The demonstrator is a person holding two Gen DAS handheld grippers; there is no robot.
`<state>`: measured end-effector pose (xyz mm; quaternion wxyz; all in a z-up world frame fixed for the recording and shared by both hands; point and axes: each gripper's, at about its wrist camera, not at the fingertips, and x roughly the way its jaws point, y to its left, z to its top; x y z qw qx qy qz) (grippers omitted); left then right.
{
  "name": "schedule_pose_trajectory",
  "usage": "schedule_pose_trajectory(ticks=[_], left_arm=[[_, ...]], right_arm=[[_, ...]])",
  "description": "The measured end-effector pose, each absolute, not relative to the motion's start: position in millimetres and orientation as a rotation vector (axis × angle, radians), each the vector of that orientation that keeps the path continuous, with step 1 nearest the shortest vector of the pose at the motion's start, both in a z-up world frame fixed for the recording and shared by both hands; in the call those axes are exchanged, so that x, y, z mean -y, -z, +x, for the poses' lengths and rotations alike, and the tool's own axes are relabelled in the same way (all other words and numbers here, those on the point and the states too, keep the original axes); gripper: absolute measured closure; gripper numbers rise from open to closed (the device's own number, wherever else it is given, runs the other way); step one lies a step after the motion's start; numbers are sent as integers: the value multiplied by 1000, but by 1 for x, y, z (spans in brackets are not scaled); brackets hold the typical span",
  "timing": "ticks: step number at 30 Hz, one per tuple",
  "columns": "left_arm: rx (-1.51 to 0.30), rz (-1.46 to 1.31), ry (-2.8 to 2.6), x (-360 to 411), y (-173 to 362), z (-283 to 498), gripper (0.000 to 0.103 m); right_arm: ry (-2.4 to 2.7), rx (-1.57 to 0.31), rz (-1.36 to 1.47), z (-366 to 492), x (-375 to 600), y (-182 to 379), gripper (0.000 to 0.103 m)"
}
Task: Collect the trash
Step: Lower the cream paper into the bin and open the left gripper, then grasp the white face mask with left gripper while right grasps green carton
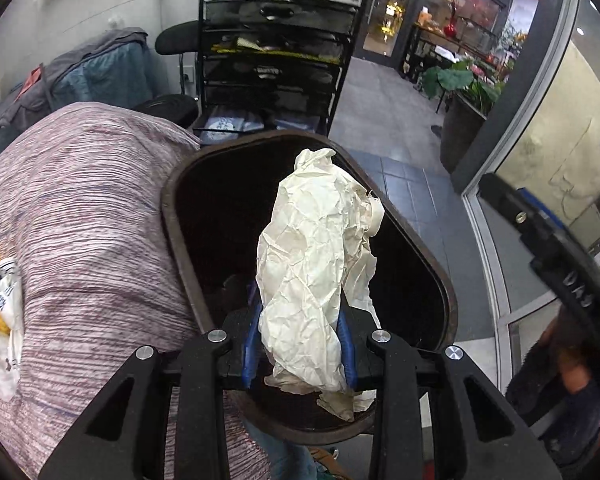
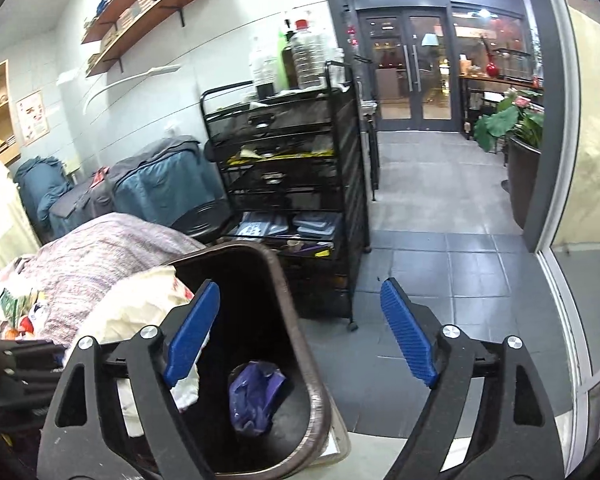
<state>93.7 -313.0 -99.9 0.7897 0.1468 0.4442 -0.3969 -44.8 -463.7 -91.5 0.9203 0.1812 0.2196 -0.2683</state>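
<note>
My left gripper (image 1: 300, 320) is shut on a crumpled cream paper (image 1: 312, 264), its blue pads pressing both sides. The paper hangs over the mouth of a dark brown bin (image 1: 172, 216). In the right wrist view the same paper (image 2: 140, 308) shows at the bin's left side. My right gripper (image 2: 300, 292) stands open with nothing between its blue pads (image 2: 192, 332), above the bin's right rim (image 2: 296, 312). A purple wrapper (image 2: 256, 396) lies at the bottom of the bin. The right gripper's black body (image 1: 548, 248) appears at the right of the left wrist view.
A pink striped cloth (image 1: 80, 208) covers a mound left of the bin, with a printed plastic bag (image 1: 0, 312) on it. A black mesh cart (image 2: 292, 176) stands behind the bin. A glass wall (image 2: 572, 240) and a potted plant (image 2: 520, 152) are to the right, across grey floor tiles.
</note>
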Motion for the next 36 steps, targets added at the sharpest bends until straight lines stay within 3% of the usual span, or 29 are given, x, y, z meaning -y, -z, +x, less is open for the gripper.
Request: schedule_pose_trajectory(ticks=[3, 7, 9, 18, 36], left_arm=[[-947, 355, 851, 322, 105, 91, 62], [-904, 382, 847, 323, 105, 86, 29], [-864, 401, 833, 322, 102, 82, 22], [-714, 376, 779, 294, 67, 68, 11], [-647, 199, 502, 142, 40, 84, 7]], right_arm=[[568, -447, 377, -51, 469, 90, 20], [583, -437, 381, -55, 472, 88, 18], [587, -428, 382, -57, 474, 87, 16], [468, -423, 391, -43, 457, 82, 12], [-71, -502, 269, 51, 310, 57, 12]])
